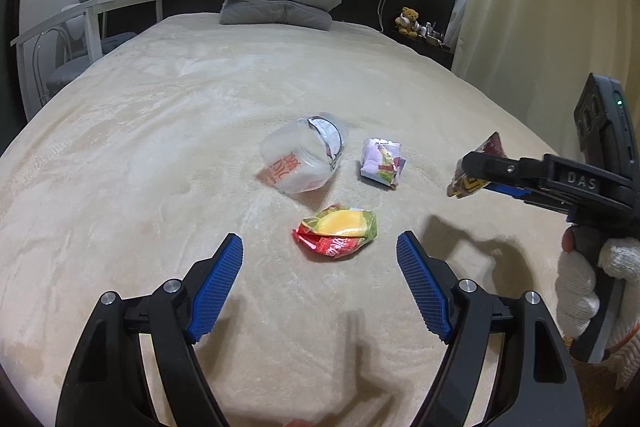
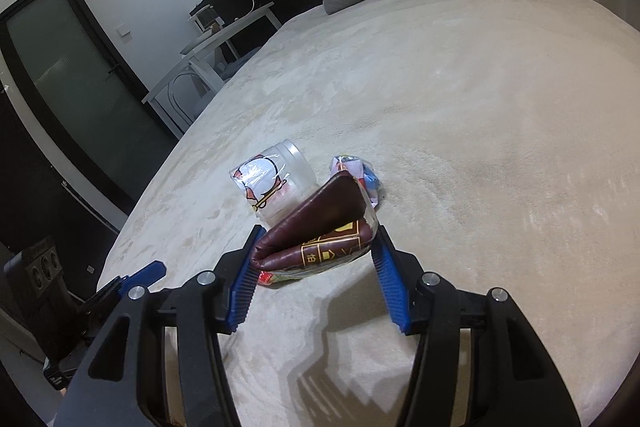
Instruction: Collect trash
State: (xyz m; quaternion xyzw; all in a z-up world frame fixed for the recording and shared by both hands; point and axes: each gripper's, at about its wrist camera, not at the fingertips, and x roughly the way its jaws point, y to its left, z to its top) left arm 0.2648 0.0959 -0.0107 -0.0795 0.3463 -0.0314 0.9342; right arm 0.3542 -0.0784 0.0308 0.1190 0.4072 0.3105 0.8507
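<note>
Maroon wrapper (image 2: 316, 227), cream bedspread (image 2: 480, 107)

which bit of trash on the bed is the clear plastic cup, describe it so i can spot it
Start at the big beige bed with folded grey pillows at its head. Near the middle lie three pieces of trash. The clear plastic cup lies tipped on its side beside the pale pastel wrapper; it is the only see-through, rounded one, with orange print and a torn film lid.
</note>
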